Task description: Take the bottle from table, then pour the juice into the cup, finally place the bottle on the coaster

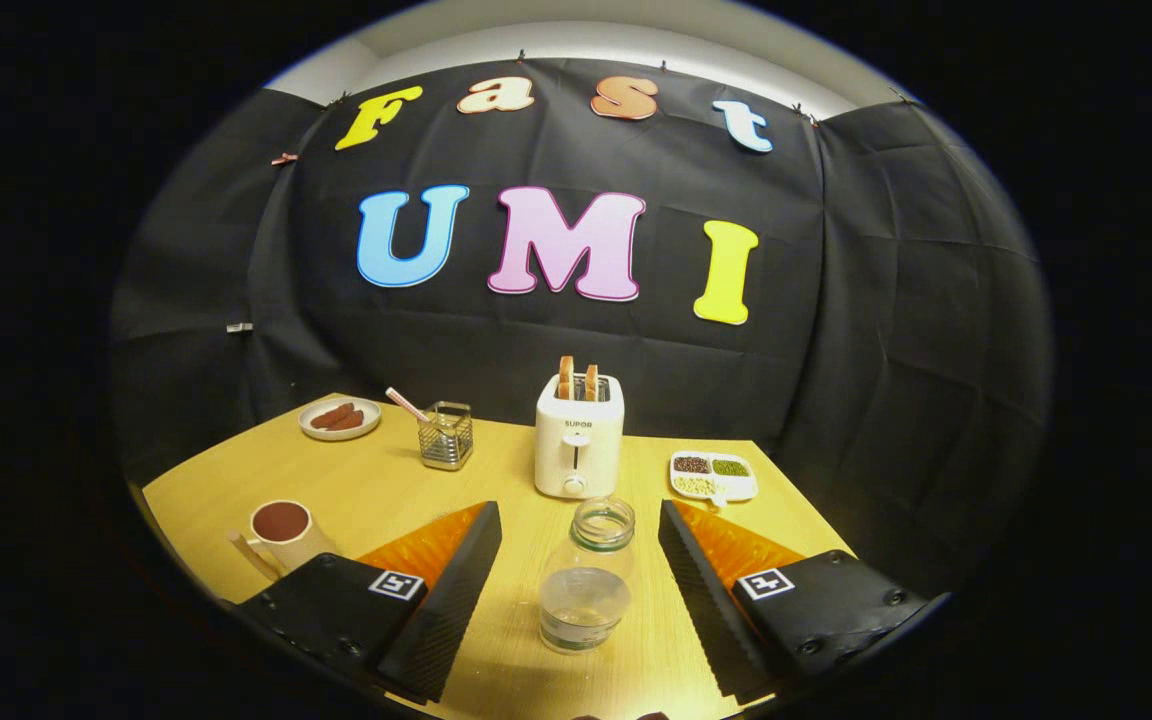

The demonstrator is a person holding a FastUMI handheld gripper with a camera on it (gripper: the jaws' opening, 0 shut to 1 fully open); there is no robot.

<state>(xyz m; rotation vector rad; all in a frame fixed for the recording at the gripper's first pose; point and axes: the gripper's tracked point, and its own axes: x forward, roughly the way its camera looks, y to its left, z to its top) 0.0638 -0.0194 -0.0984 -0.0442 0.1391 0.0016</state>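
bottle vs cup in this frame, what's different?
The bottle is clear glass; the cup is opaque and cream-coloured. The bottle narrows to a neck, while the cup is a squat mug with a handle. The bottle stands between the open jaws of the gripper; the cup sits off beyond the left one. Both stand upright and uncapped on the table.

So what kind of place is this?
Likely a staged breakfast table in a draped booth: a toaster holding bread, a cup, and a clear bottle standing between the open fingers.
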